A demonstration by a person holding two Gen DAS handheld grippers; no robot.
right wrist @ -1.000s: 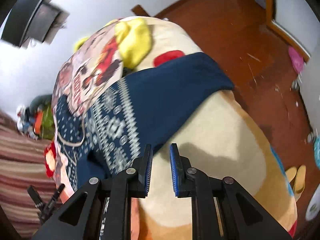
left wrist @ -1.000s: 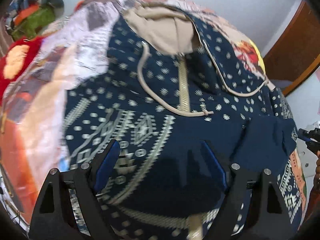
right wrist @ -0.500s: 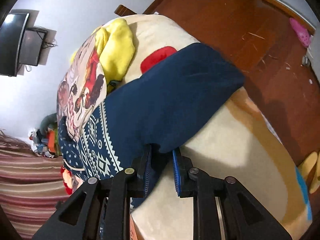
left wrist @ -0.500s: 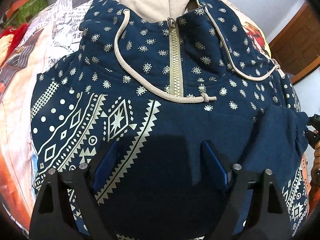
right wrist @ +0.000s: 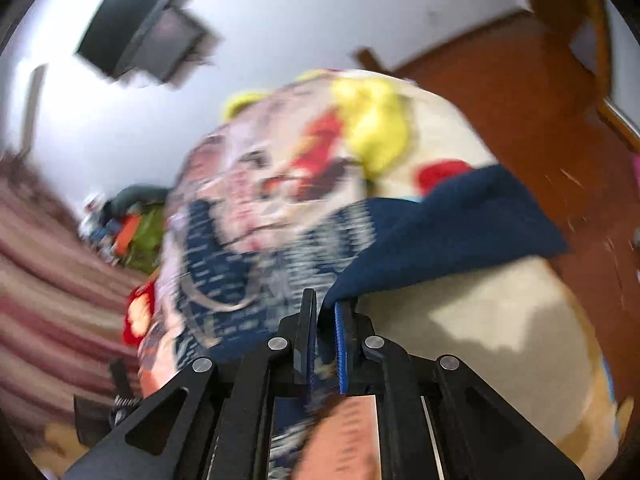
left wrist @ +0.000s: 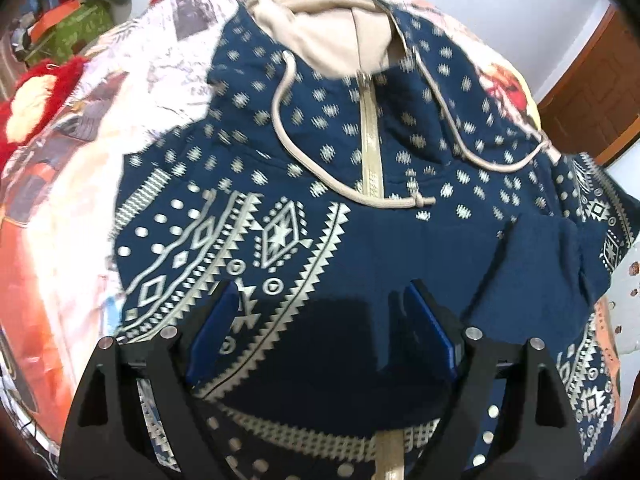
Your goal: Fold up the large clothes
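Hoodie [left wrist: 360, 248] covers bed [left wrist: 60, 216] centre; bare blanket strip on its left free; clutter pile [left wrist: 68, 20] blocks far corner.

No lettering can be read anywhere; the print on the blanket [left wrist: 168, 64] is too blurred

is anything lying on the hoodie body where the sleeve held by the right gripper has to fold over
Nothing foreign that I can see. The right gripper is shut on the sleeve. On the hoodie front lie only its own drawstrings, and the open left gripper hovers above the lower chest.
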